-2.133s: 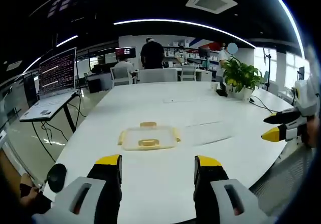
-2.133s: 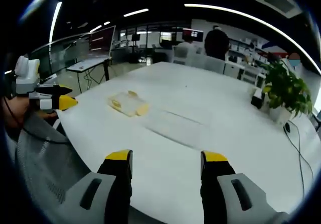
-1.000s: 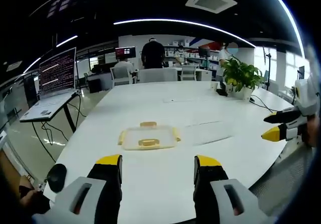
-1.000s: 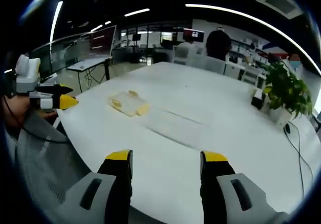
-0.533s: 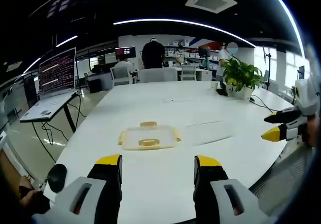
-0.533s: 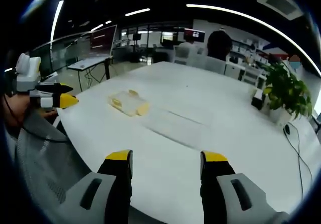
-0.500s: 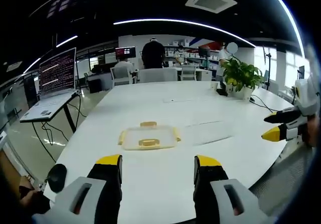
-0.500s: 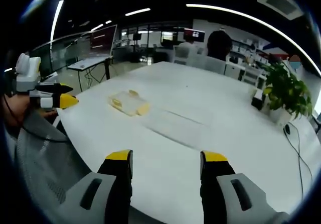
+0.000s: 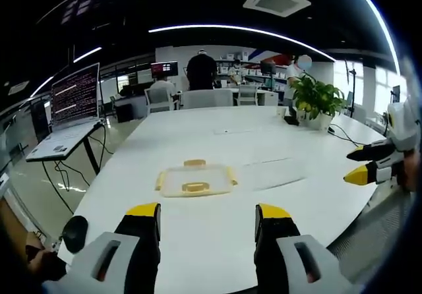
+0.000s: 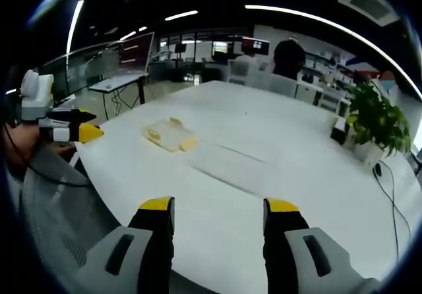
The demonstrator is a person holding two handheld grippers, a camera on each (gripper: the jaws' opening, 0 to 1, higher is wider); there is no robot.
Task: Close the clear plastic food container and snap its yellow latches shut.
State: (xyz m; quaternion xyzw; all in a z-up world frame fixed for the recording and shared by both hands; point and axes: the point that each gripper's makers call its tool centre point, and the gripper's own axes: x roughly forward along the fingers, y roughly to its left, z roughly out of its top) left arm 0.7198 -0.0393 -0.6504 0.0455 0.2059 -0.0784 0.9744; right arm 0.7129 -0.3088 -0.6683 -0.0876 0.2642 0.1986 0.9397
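Judging progress: nothing begun; container (image 9: 195,180) lay untouched mid-frame on the worktop (image 9: 283,142), latches (image 9: 195,188) unsnapped (lid state unclear).
Left claw (image 9: 207,209): wide open, empty.
Right claw (image 10: 219,205): wide open, empty.

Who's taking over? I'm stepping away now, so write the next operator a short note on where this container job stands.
Left gripper: open, empty, held back from the white table's near edge.
Right gripper: open, empty, also short of the table.
Clear plastic food container: flat on the table ahead of the left gripper, yellow latches showing around its edge; its lid looks to be lying on top, though whether it is seated is hard to tell.
Done: nothing yet, neither gripper touches the container.
Left: reach in, press the lid down, snap each latch shut.
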